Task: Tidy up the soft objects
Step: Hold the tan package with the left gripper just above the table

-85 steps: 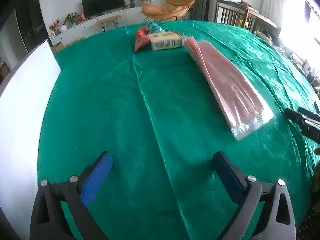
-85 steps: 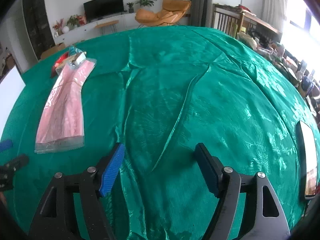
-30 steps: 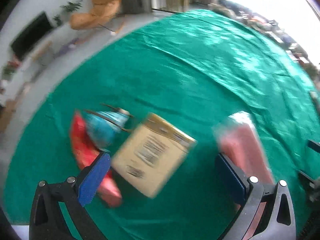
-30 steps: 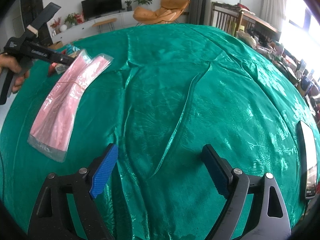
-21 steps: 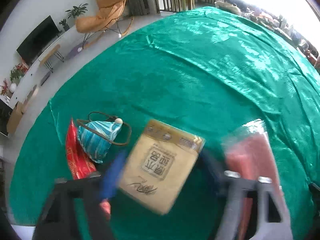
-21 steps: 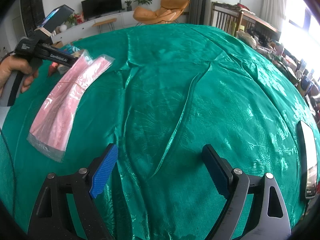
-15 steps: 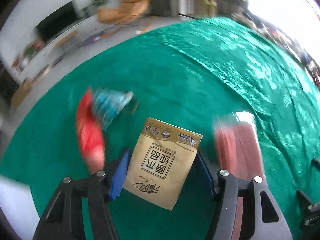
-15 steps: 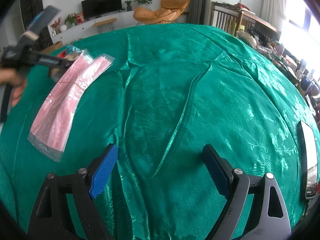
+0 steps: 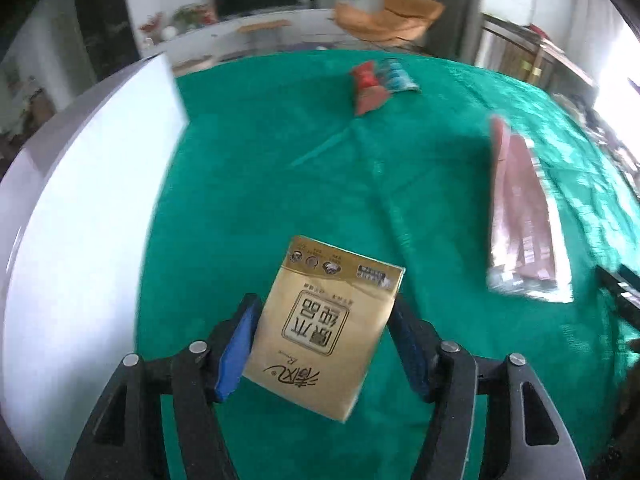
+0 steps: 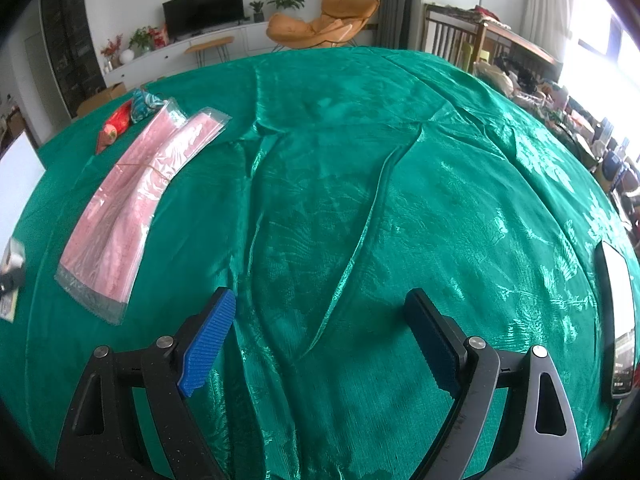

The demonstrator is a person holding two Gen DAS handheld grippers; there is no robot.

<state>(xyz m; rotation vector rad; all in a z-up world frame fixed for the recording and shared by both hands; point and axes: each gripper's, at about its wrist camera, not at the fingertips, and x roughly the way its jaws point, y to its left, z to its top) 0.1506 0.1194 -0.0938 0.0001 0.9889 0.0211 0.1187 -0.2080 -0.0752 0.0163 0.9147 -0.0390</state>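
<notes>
The left tongs [image 9: 324,344] have the gold tissue pack [image 9: 326,326] between their blue pads, carried above the green worktop [image 9: 280,184]. The left pad lies against the pack's edge and the right one sits at its other edge, but the jaws are opening slightly at this moment. That makes the hold the main worry. The pack is soft and slick-wrapped, held only by its lower sides with most of its length sticking out beyond the pads, and the blur suggests the hand is swinging fast. In my judgement a looser squeeze could let it tilt or slip and fall short of wherever it is meant to go.

Taking the pack as the landmark, a white bin or board [image 9: 80,216] rises just to its left. Only one flat white face shows, so whether it is a container, or holds anything, cannot be told. Well beyond the pack lie a red pouch [image 9: 366,88] and a blue striped pouch [image 9: 394,76], touching each other. To the pack's right lies the pink bag bundle [image 9: 520,216] in clear wrap.

The right tongs [image 10: 320,334] hang wide apart over bare cloth, gripping nothing.
</notes>
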